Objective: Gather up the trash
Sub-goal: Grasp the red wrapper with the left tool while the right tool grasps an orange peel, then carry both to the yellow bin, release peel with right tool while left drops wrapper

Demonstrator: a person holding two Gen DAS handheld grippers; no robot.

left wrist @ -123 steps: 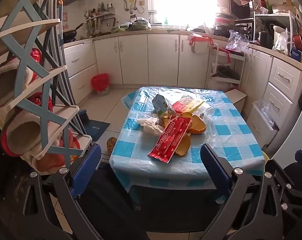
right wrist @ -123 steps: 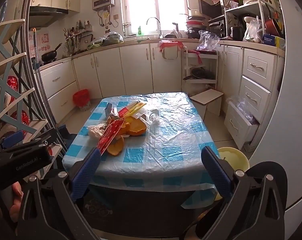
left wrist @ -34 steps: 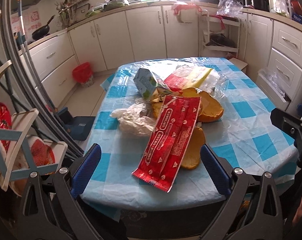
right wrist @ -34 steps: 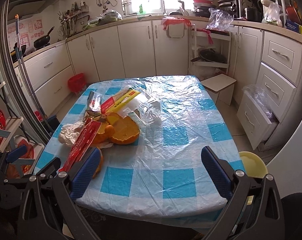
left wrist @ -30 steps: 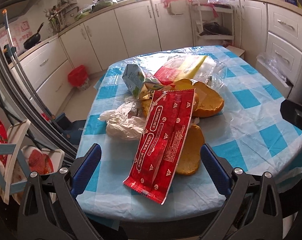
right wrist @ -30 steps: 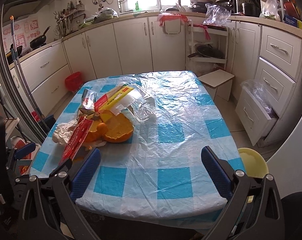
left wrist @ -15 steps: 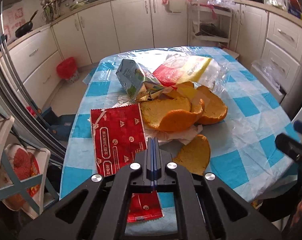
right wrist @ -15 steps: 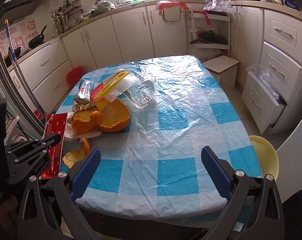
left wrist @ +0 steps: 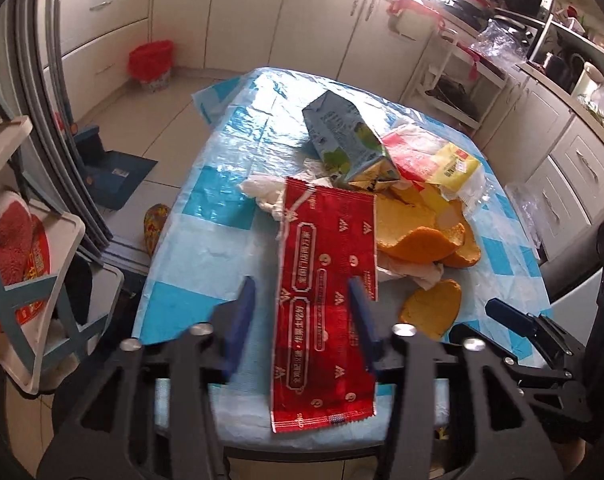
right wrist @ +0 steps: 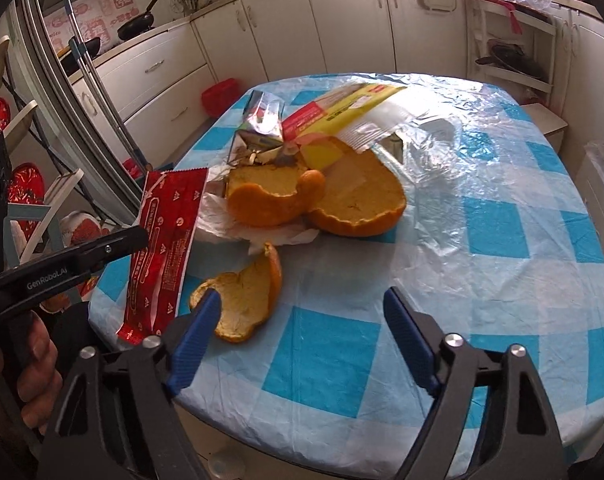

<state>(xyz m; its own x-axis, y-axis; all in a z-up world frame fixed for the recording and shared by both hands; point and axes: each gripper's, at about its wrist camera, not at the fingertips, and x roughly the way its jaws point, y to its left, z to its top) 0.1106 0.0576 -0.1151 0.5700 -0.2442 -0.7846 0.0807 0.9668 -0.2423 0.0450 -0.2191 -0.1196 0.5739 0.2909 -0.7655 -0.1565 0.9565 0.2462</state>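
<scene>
Left wrist: left gripper (left wrist: 302,312) jaws just reopening, apart over red wrapper (left wrist: 325,280); right gripper (right wrist: 302,320) closing, empty, still apart.

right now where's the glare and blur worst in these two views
Left wrist view: window light blows out the top centre and glares on the plastic table cover; the left tool fingers look motion-smeared. Right wrist view: sheen on the cover's far right, strong fisheye bending of the cabinets.

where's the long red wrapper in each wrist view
Left wrist: the red wrapper runs down the centre, its near part between the open left tongs.
Right wrist: it lies at the table's left edge.
Shared landmark: the small orange peel piece beside it.
</scene>
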